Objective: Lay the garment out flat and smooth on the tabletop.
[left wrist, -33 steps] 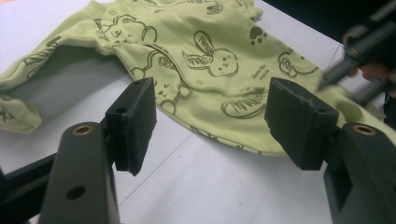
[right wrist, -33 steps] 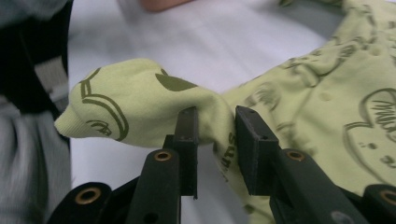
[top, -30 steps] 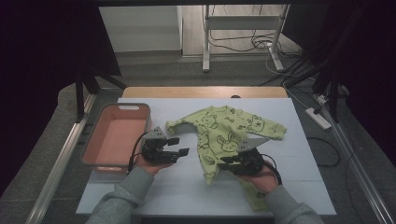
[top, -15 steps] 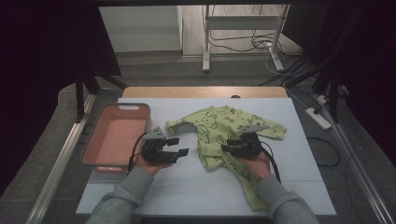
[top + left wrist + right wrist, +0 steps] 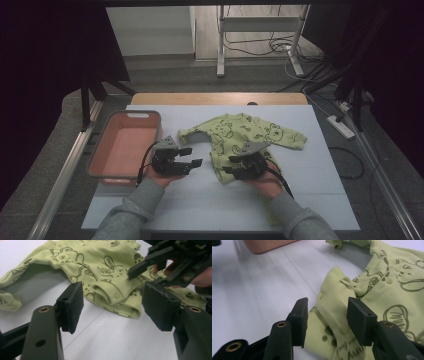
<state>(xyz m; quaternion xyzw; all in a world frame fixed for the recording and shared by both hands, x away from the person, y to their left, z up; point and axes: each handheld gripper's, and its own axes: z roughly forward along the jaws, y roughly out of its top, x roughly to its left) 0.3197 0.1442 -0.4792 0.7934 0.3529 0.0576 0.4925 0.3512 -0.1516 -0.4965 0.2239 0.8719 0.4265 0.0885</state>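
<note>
The right gripper (image 5: 231,165) sits over the near hem of the green baby shirt (image 5: 240,137), which lies spread on the white table (image 5: 210,200). Its jaws have just been opening; a raised fold of cloth stands between the pads, which no longer press on it. Just left of that fold the shirt's edge ends and bare table begins. The left gripper (image 5: 191,156) rests beside it, apart from the cloth, jaws spread with nothing between them, the shirt's folded hem just ahead of its pads. Between the two grippers lies a strip of open table. Left of the left gripper stands the pink bin (image 5: 100,157), close by. Beyond both grippers the sleeves spread toward the table's far edge.
</note>
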